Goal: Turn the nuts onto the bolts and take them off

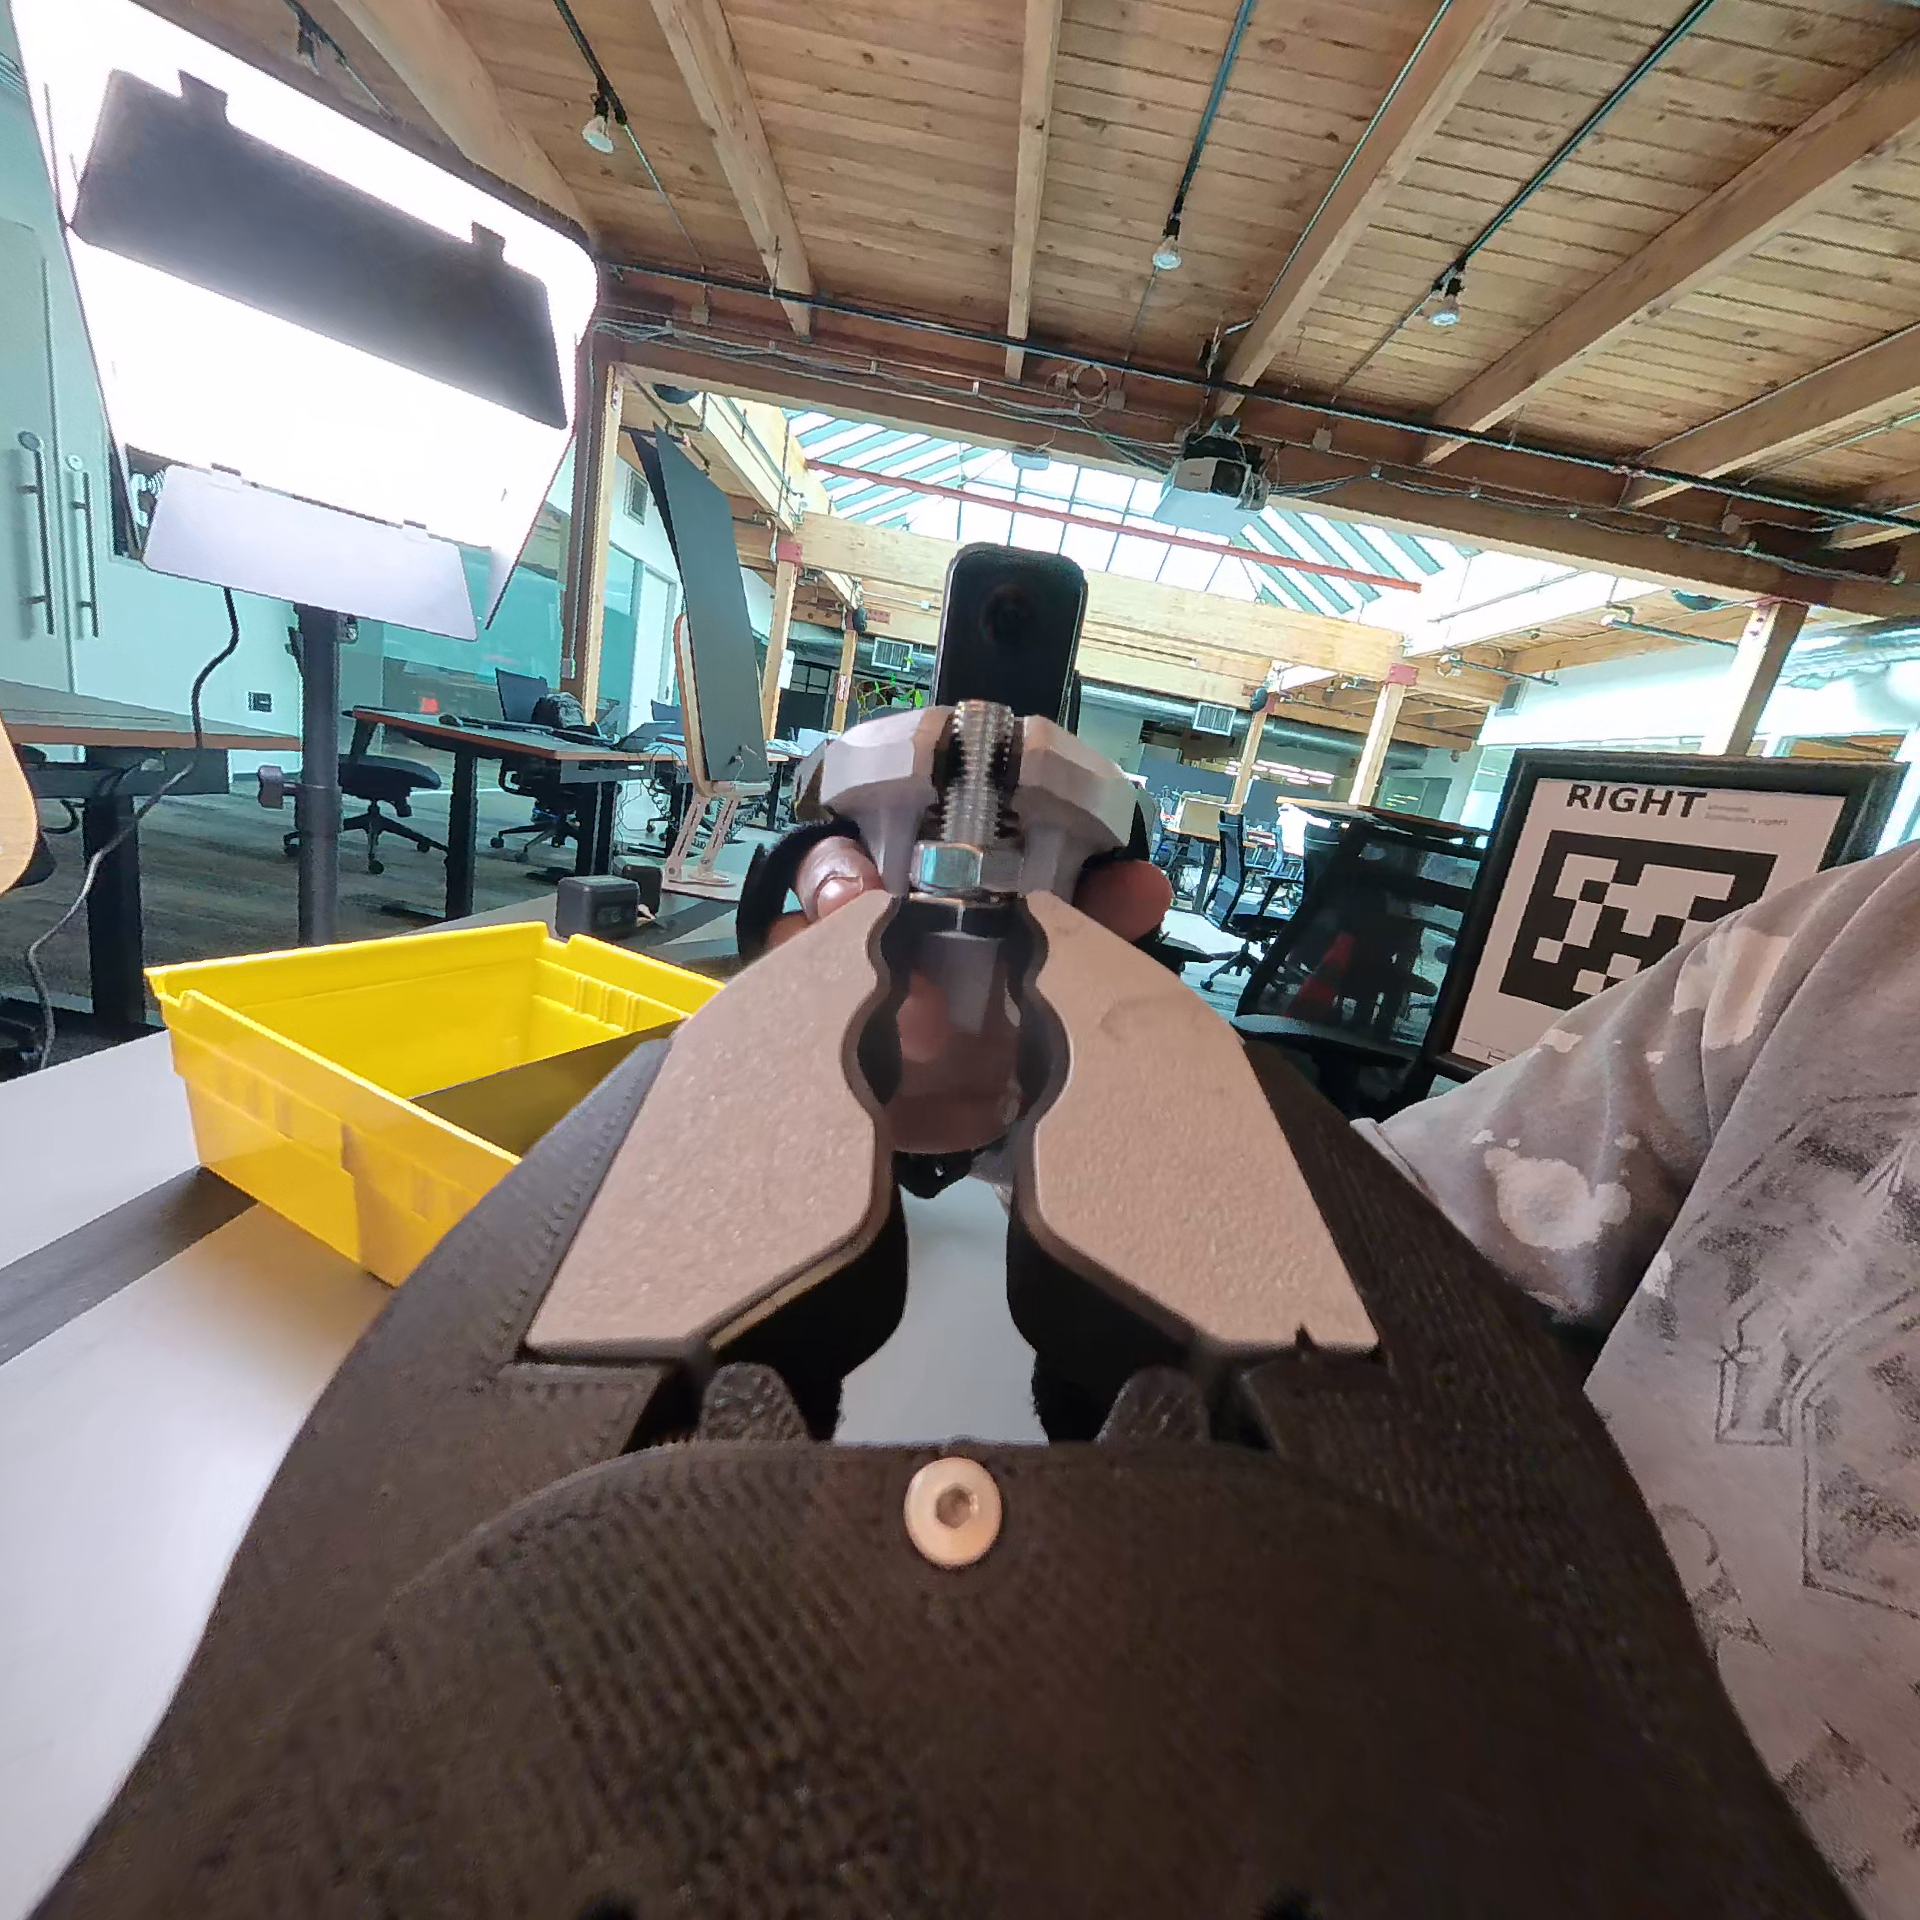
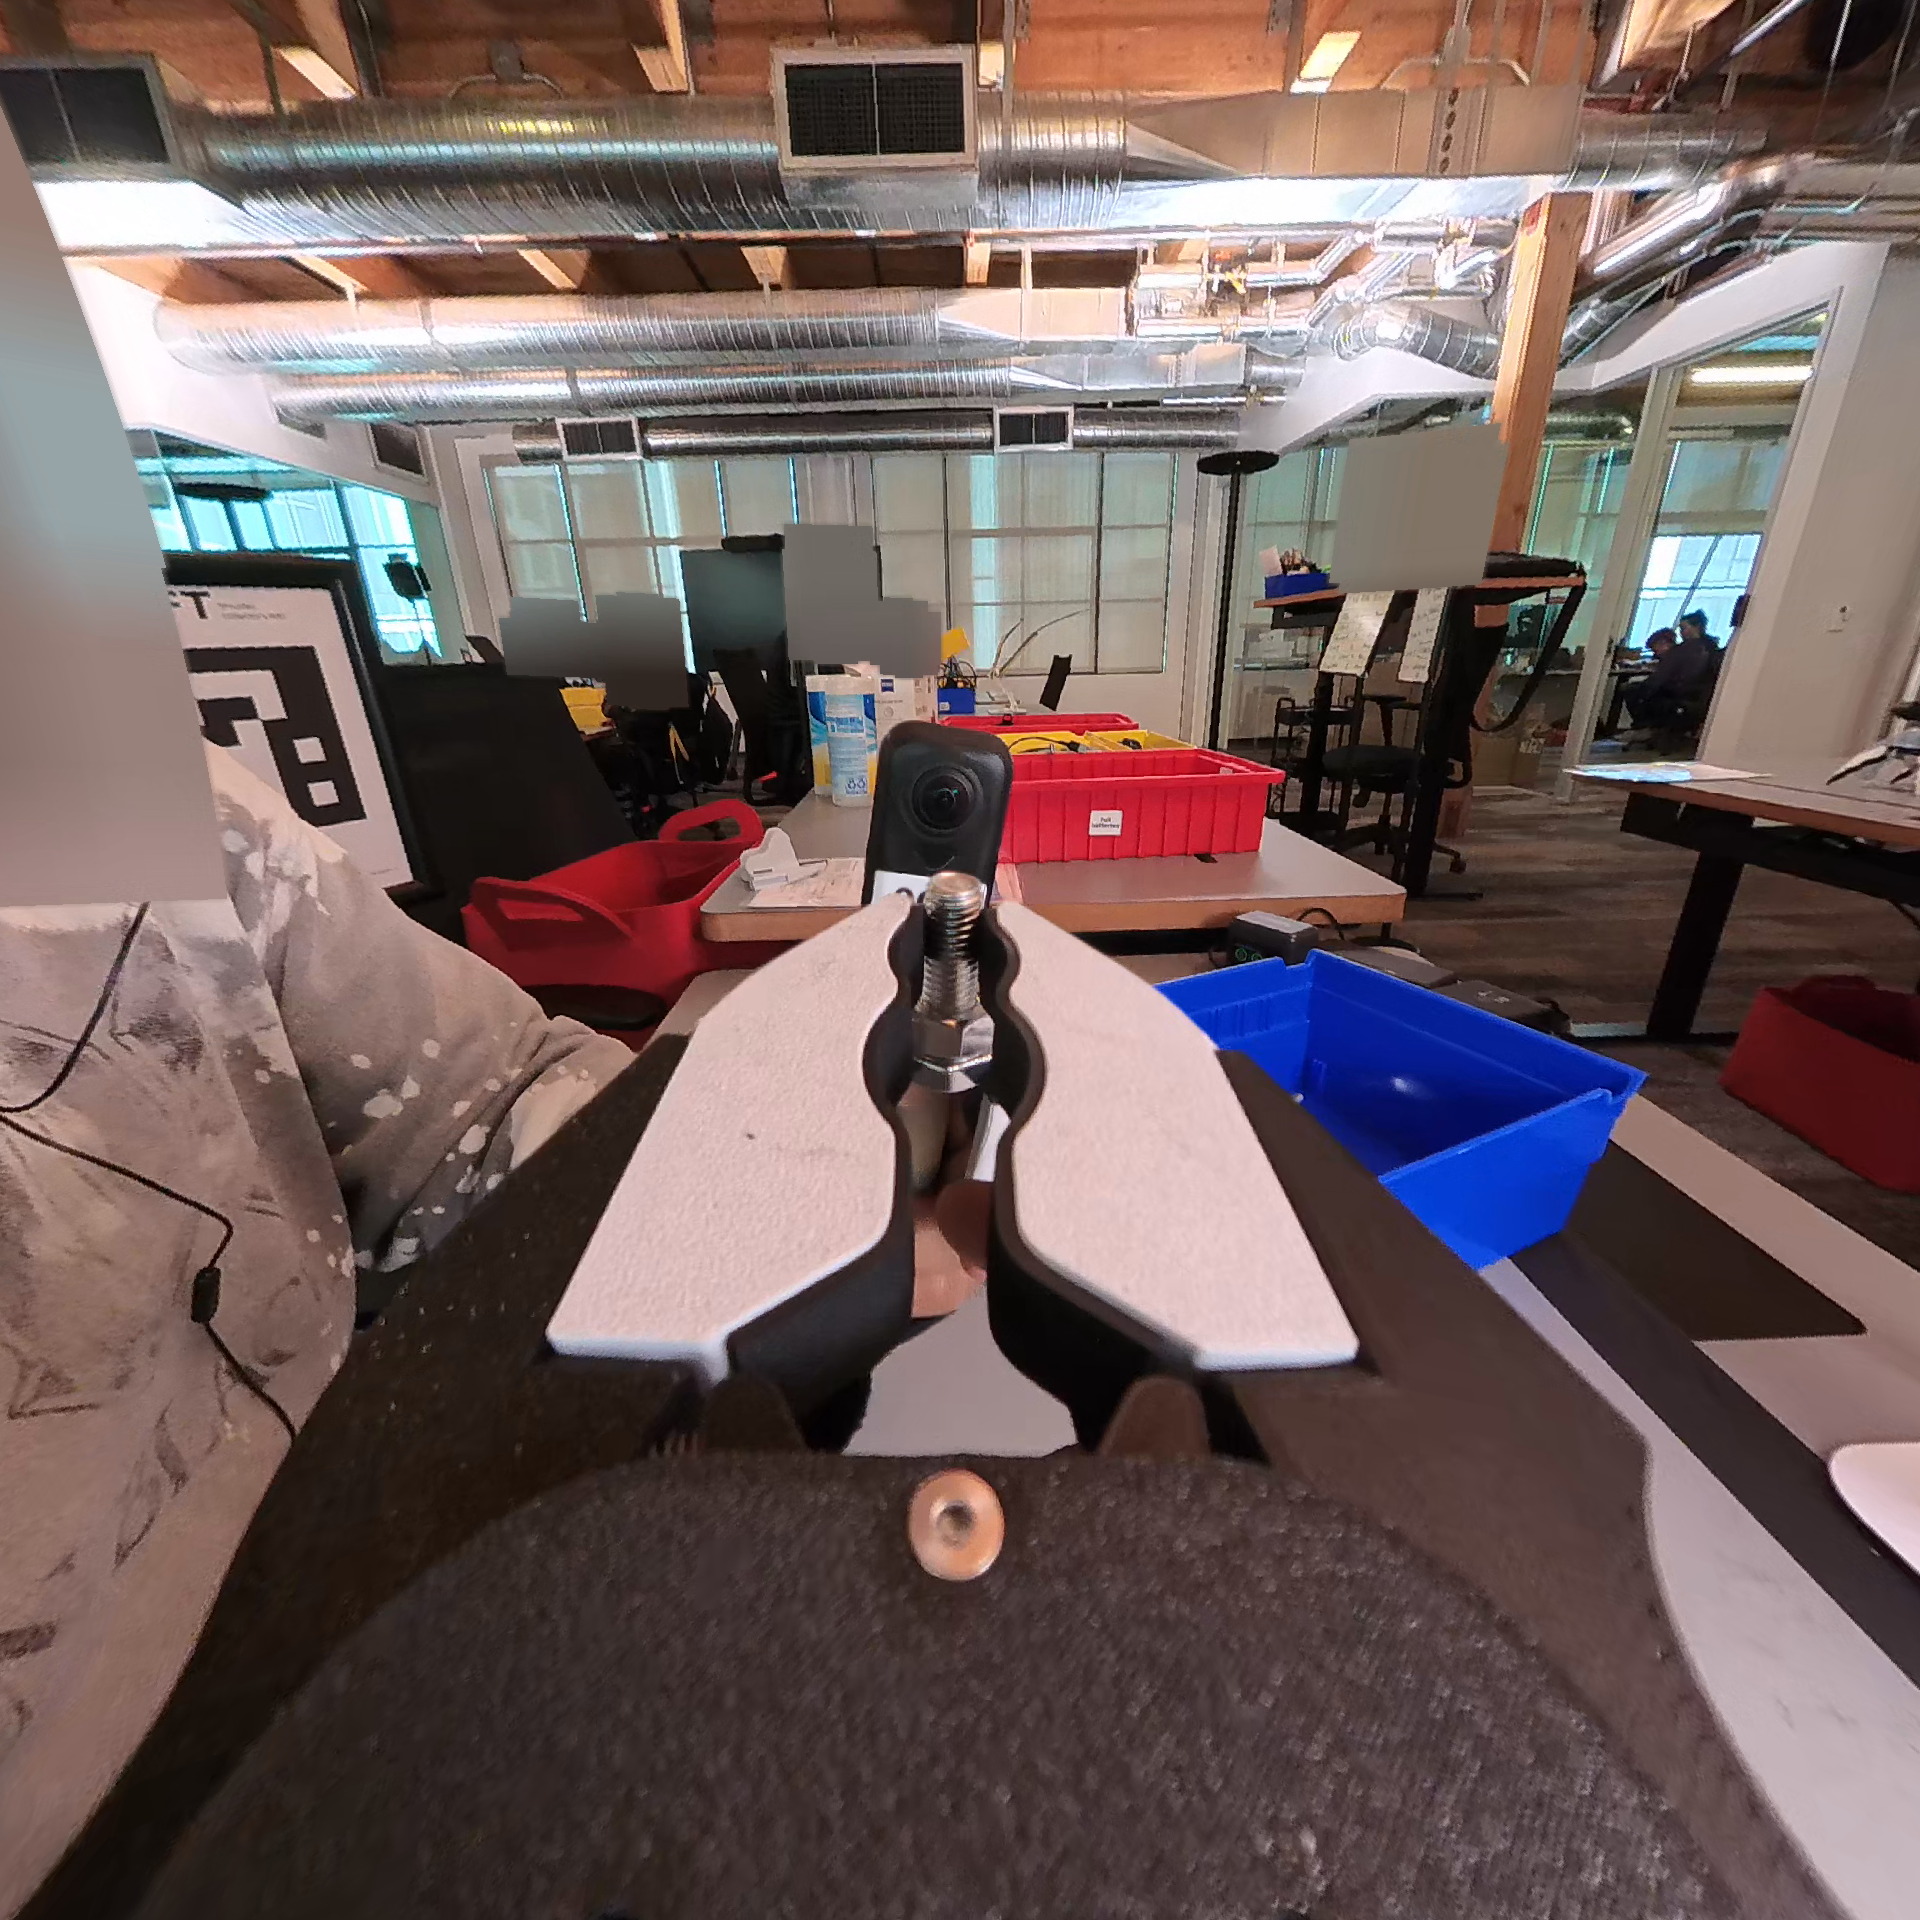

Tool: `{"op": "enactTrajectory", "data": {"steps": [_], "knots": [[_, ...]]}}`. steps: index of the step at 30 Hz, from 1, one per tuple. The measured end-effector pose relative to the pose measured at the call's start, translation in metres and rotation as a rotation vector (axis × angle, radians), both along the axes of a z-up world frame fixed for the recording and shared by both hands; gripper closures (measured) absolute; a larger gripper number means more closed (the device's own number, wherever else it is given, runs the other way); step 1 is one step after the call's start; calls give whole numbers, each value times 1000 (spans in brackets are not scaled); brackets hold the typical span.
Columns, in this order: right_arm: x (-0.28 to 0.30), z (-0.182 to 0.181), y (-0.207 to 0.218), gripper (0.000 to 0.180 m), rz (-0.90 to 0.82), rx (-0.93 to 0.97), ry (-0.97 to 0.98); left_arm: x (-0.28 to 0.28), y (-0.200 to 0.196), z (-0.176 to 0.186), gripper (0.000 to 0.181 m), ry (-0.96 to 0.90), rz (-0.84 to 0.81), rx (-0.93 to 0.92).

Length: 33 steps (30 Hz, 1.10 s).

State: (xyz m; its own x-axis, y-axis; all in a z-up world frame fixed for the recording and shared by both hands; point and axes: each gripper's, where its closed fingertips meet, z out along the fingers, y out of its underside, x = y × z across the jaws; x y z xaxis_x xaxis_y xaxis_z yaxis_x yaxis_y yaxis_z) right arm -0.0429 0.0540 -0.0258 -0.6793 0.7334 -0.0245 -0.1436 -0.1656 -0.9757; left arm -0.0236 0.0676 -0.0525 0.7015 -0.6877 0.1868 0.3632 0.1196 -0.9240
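A steel bolt (image 1: 971, 764) stands upright, threaded end up, between my two grippers, which face each other above the table. A hex nut (image 1: 948, 864) is threaded on low down the shank. My left gripper (image 1: 951, 914) is shut on the bolt's lower end, just under the nut. My right gripper (image 2: 951, 920) is shut on the threaded shank of the bolt (image 2: 954, 961), with the nut (image 2: 951, 1039) sitting in the notch between its fingers. The right gripper also shows in the left wrist view (image 1: 971, 805), clasping the threads above the nut.
A yellow bin (image 1: 343, 1049) stands on the white table (image 1: 125, 1351) to the left. A blue bin (image 2: 1434, 1101) stands to the right. Framed marker boards (image 1: 1642, 894) (image 2: 281, 717) stand behind. The person's grey sleeve (image 1: 1714, 1143) is close beside the grippers. Left and right tips are no more than a few centimetres apart.
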Motion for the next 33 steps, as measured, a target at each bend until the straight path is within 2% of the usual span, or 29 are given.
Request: {"op": "enactTrajectory", "data": {"steps": [4, 12, 21, 22, 24, 27, 30, 33], "knots": [[-4, 1, 3, 170, -41, -2, -7, -5, 1, 1, 163, 11, 51, 4], [-22, -11, 10, 146, -163, 35, -106, -22, 3, 5, 163, 18, 166, 27], [-20, -11, 13, 159, -171, 68, -126, -28, 1, 8, 163, -44, 158, 56], [-25, -13, 25, 180, -243, 46, -153, -30, -3, 11, 163, -54, 147, 76], [-30, -18, 48, 179, -338, 27, -175, -31, -9, 20, 163, -57, 141, 109], [-21, -5, 35, 168, -228, -45, -140, -33, -11, 24, 163, -26, 162, 118], [-19, 0, 9, 156, -169, -9, -121, -31, -7, 18, 163, -15, 160, 98], [-20, 1, 2, 153, -162, -2, -118, -25, -6, 16, 162, -7, 141, 96]]}}
